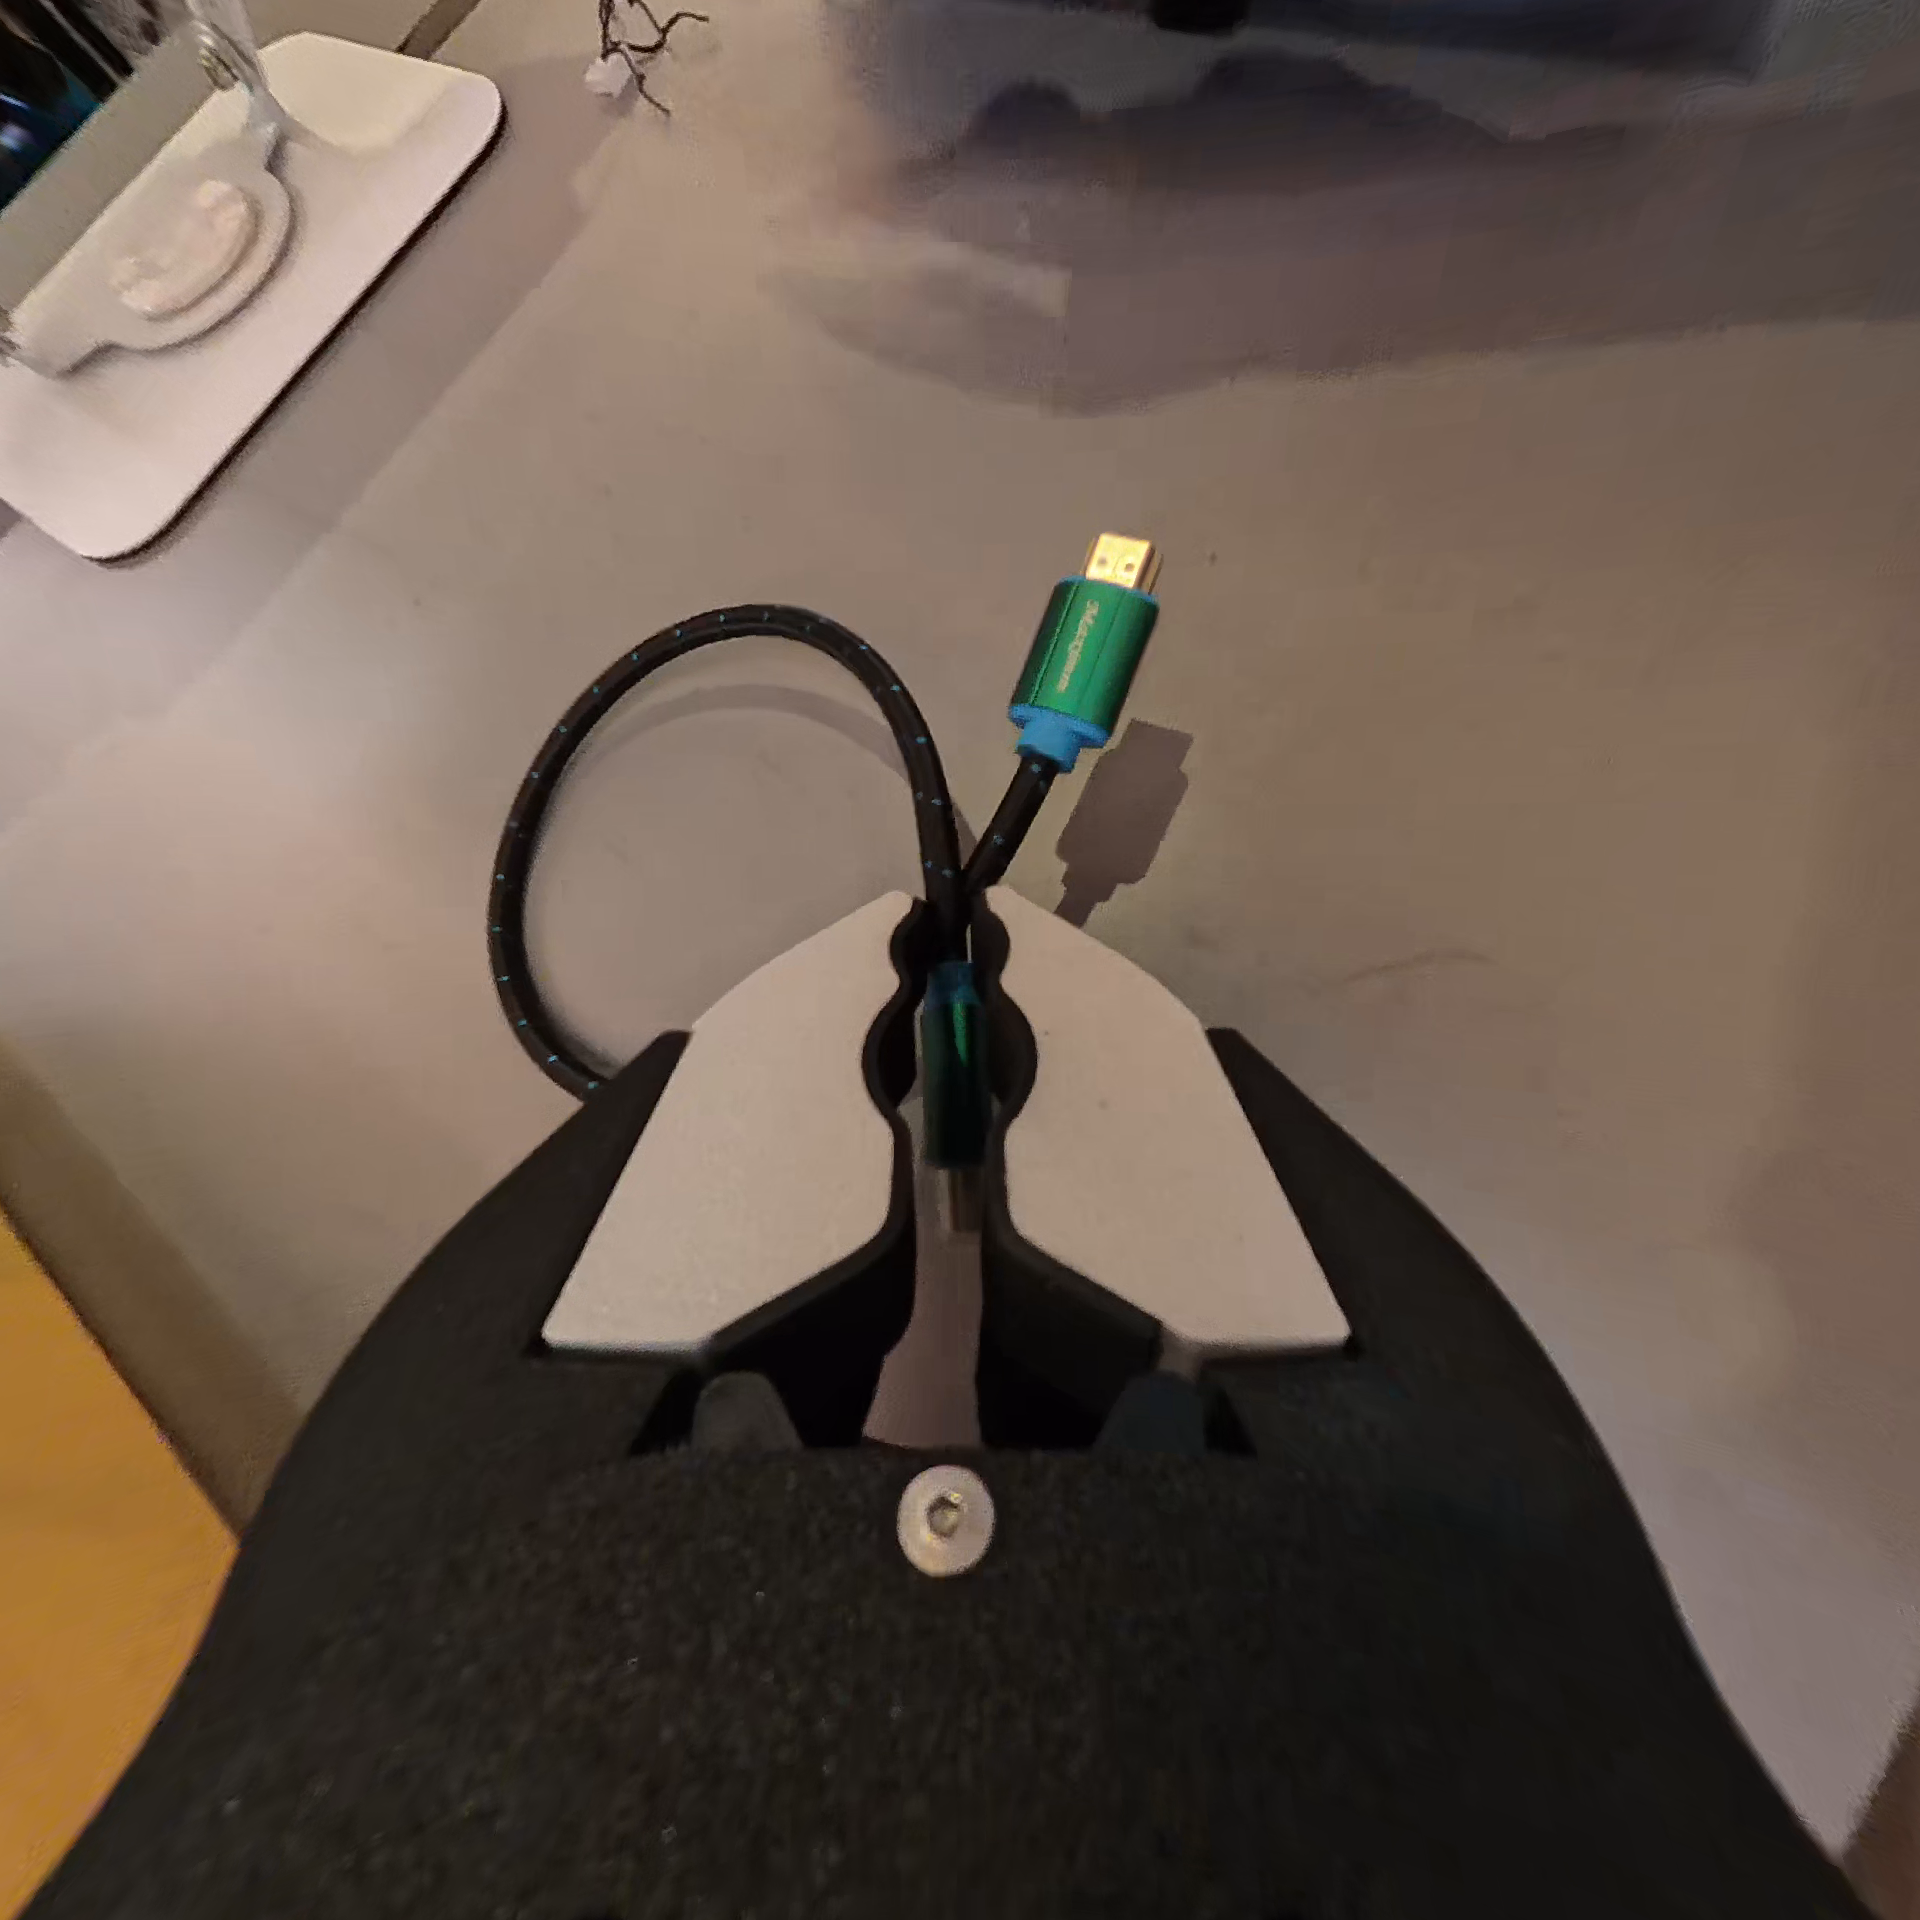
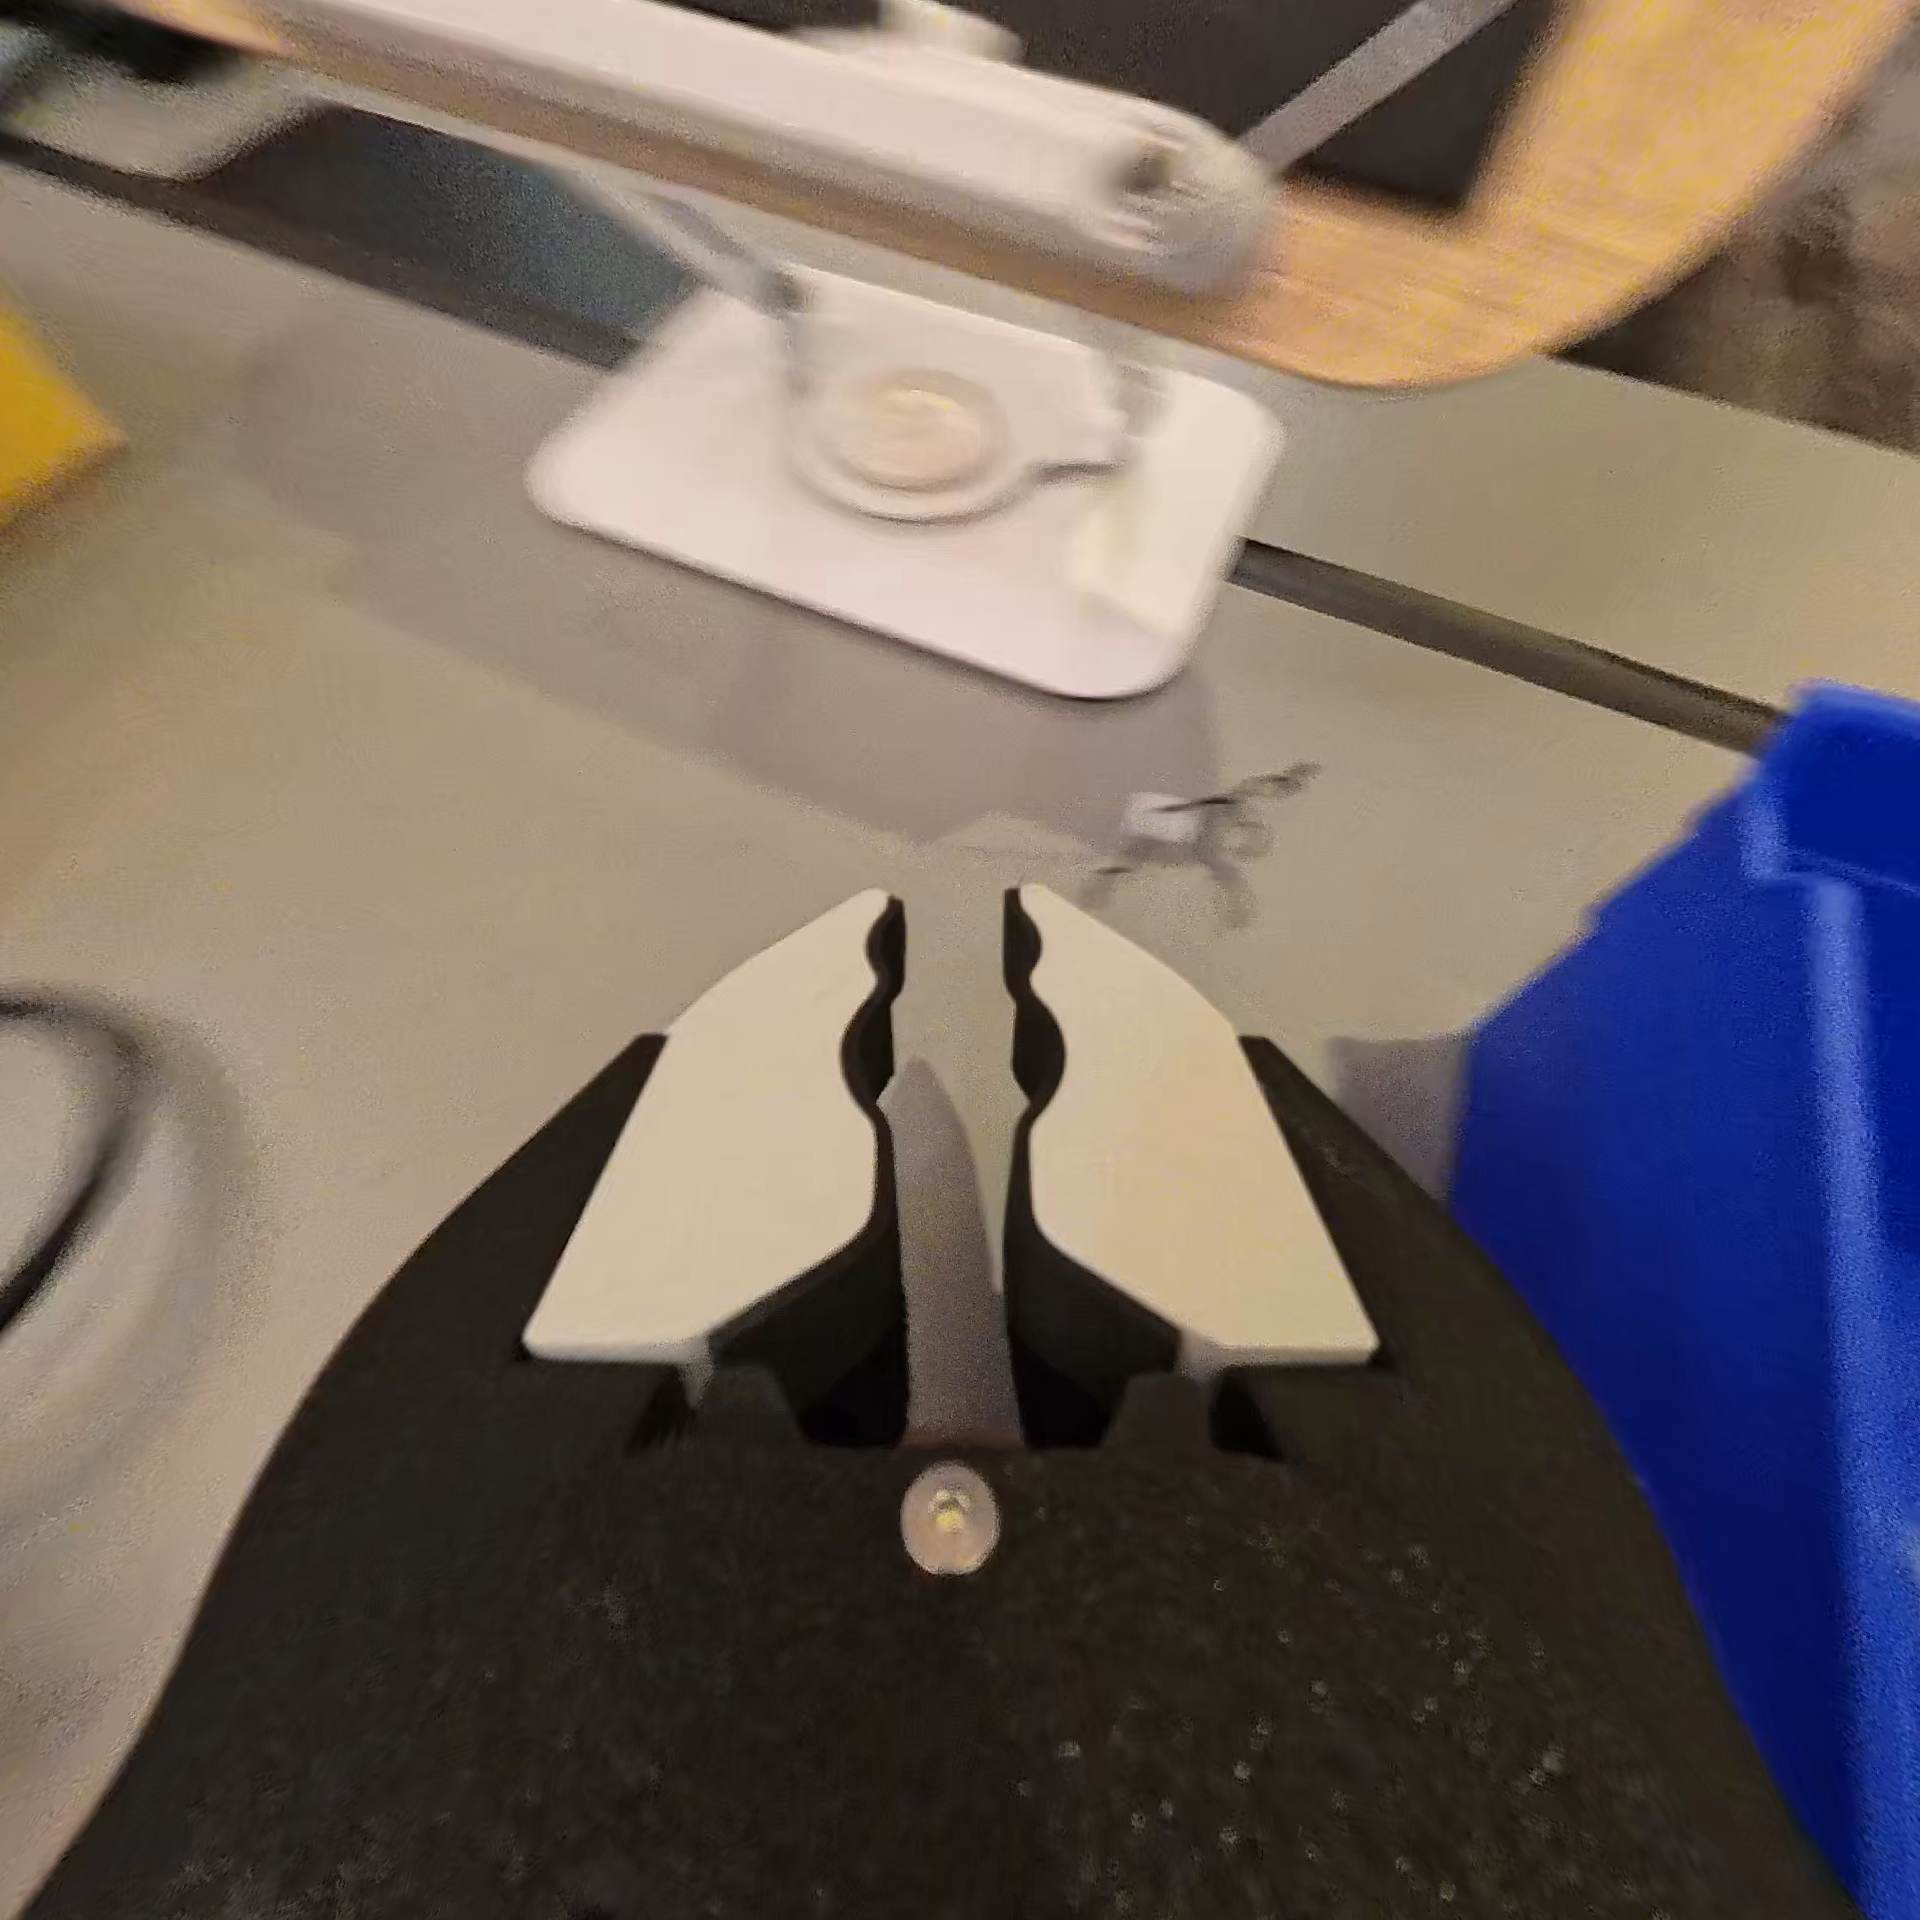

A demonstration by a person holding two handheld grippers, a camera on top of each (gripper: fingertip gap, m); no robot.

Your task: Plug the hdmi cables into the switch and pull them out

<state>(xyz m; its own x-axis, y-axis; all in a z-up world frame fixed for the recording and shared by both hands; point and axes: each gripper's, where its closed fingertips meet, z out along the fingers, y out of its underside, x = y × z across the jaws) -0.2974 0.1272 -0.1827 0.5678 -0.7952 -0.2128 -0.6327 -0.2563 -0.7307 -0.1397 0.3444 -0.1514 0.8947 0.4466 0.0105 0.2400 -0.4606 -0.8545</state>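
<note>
The left tool (image 1: 951, 914) pinches a short braided black HDMI cable (image 1: 717, 665) above the grey tabletop (image 1: 1455, 935), its grey fingers (image 1: 790, 1143) closed on one green plug (image 1: 958, 1081) lodged between them. The cable loops out to the left and crosses back at the fingertips, so the second green plug (image 1: 1086, 665), blue-collared and gold-tipped, juts up just beyond the tool; it carries small lettering along its side. Bare tabletop spreads ahead and to the right. A white stand base (image 1: 260, 312) sits far left near the tabletop's edge.

The right tool (image 2: 954, 914) is empty, with a narrow gap between its fingers. A blue bin (image 2: 1714, 1195) crowds its right side. A dark cable (image 2: 62, 1143) curves at left. A blurred white stand base (image 2: 904, 540) lies beyond.
</note>
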